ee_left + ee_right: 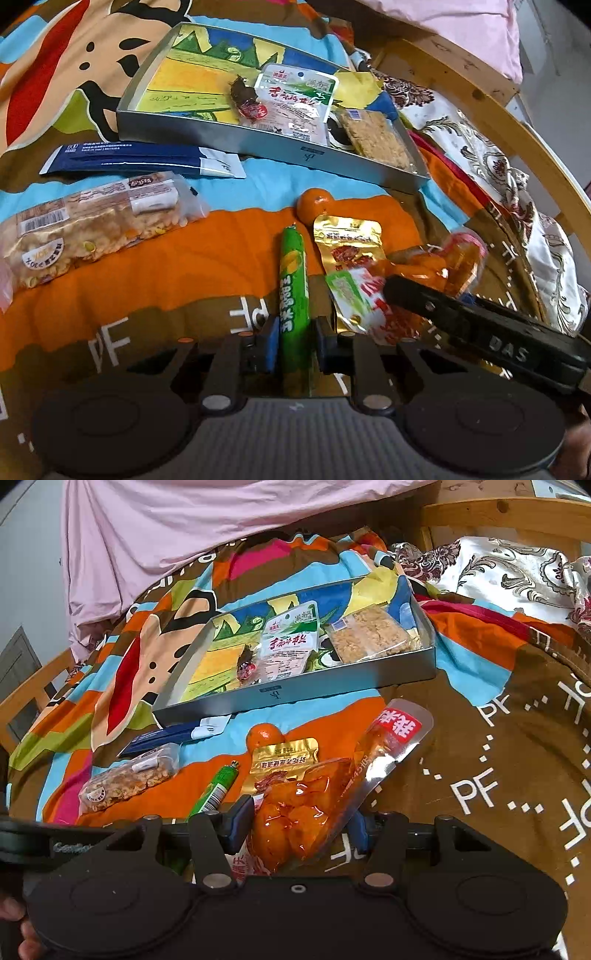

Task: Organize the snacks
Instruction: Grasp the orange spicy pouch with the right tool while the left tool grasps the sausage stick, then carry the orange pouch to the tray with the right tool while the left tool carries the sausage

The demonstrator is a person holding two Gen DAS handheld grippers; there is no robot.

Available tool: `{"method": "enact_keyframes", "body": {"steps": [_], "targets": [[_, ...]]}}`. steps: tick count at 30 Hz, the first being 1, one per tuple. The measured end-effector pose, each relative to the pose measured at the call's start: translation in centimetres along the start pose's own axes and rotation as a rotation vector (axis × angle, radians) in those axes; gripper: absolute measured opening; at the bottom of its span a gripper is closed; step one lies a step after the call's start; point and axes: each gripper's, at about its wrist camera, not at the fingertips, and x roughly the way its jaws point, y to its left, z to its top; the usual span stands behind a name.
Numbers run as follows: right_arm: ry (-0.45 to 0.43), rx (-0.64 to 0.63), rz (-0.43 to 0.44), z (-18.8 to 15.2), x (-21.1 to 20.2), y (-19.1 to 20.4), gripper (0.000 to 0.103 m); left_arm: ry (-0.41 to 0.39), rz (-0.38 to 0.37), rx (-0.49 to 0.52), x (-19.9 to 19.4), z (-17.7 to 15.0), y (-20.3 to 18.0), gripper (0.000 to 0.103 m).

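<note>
Right now the silver tray is the landmark, a shallow metal rectangle lying on a bright patchwork bedspread. Inside it lie a white-and-green packet, a small dark wrapped sweet and a clear-wrapped crumbly cake. Just in front of the tray sit a navy sachet, a nut brittle bar and a small orange. Nearer still, a gold foil pouch overlaps a red-and-green packet.

The left gripper, angled downward, is clamped on a slim green sausage stick that points toward the tray. Beside it the right gripper, also tilted down, has its blue pads against a glossy clear bag of orange pieces, whose red label end sticks out toward the tray. That bag covers part of the gold pouch.
</note>
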Motion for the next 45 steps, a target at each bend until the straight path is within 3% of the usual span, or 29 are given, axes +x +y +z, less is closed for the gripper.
{"method": "enact_keyframes", "body": {"steps": [7, 14, 20, 27, 34, 38, 45], "targets": [[0.003, -0.005, 0.007, 0.2, 0.5, 0.0, 0.055, -0.006, 0.032, 0.007, 1.4, 0.8, -0.6, 0.024], [-0.042, -0.09, -0.018, -0.1, -1.1, 0.9, 0.055, -0.047, 0.065, -0.019, -0.2, -0.7, -1.5, 0.018], [-0.099, -0.141, -0.013, -0.6, -3.8, 1.4, 0.055, -0.116, 0.017, -0.144, -3.2, -4.1, -1.5, 0.018], [-0.169, -0.184, 0.001, -1.0, -6.6, 2.0, 0.054, -0.203, -0.042, -0.17, -6.2, -6.4, -2.6, 0.018], [-0.266, -0.192, -0.026, 0.5, -8.5, 1.2, 0.055, -0.272, -0.103, -0.194, -7.2, -5.7, -4.1, 0.019], [-0.306, -0.172, -0.026, 2.6, -8.4, 0.1, 0.055, -0.325, -0.103, -0.187, -7.5, -4.4, -5.0, 0.019], [-0.394, -0.196, 0.018, 7.1, -5.7, -0.4, 0.055, -0.425, -0.081, -0.21, -7.0, 0.8, -5.6, 0.019]]}}
